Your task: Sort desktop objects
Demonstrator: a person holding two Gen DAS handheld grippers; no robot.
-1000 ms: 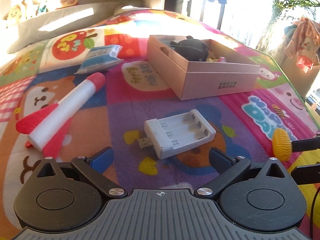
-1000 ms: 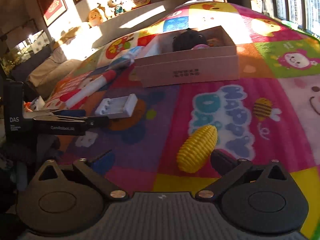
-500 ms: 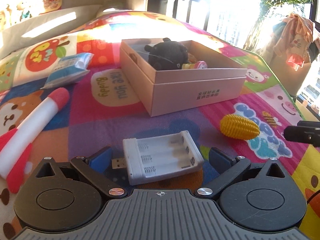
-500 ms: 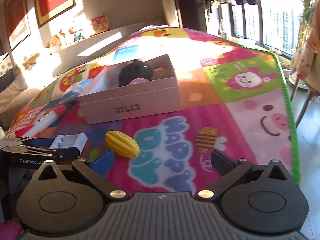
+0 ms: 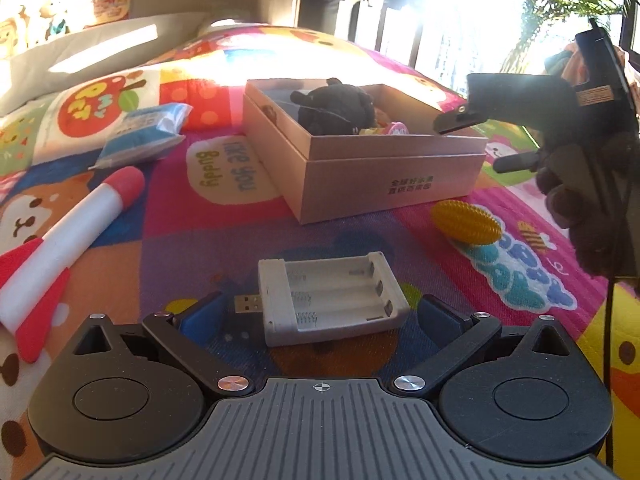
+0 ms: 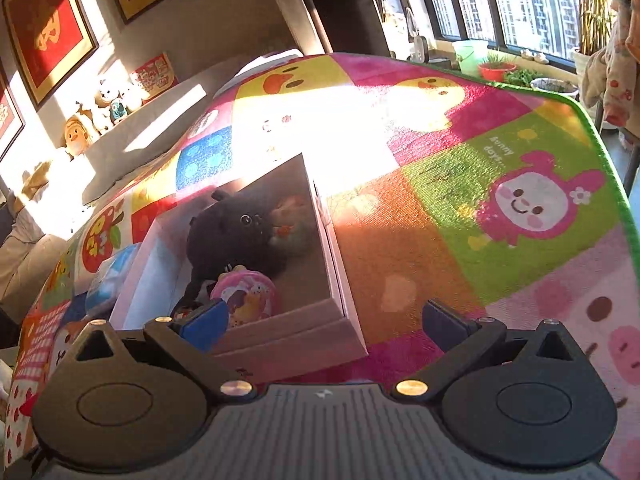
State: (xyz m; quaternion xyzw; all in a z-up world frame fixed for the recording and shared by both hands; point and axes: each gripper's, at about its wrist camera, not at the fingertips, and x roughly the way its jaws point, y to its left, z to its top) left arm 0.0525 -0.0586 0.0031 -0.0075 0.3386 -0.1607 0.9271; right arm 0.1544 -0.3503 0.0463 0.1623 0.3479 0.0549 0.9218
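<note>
Both grippers gape empty: left gripper (image 5: 320, 316) straddling the white plastic battery charger (image 5: 330, 298), right gripper (image 6: 322, 322) above the open pink cardboard box (image 6: 292, 332).

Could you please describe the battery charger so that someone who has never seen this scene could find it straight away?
Start at the pink cardboard box on the colourful play mat. In front of it lies the battery charger, between the open fingers of the left claw. It is the only pale grey item, with empty battery slots and a USB plug at one end.
</note>
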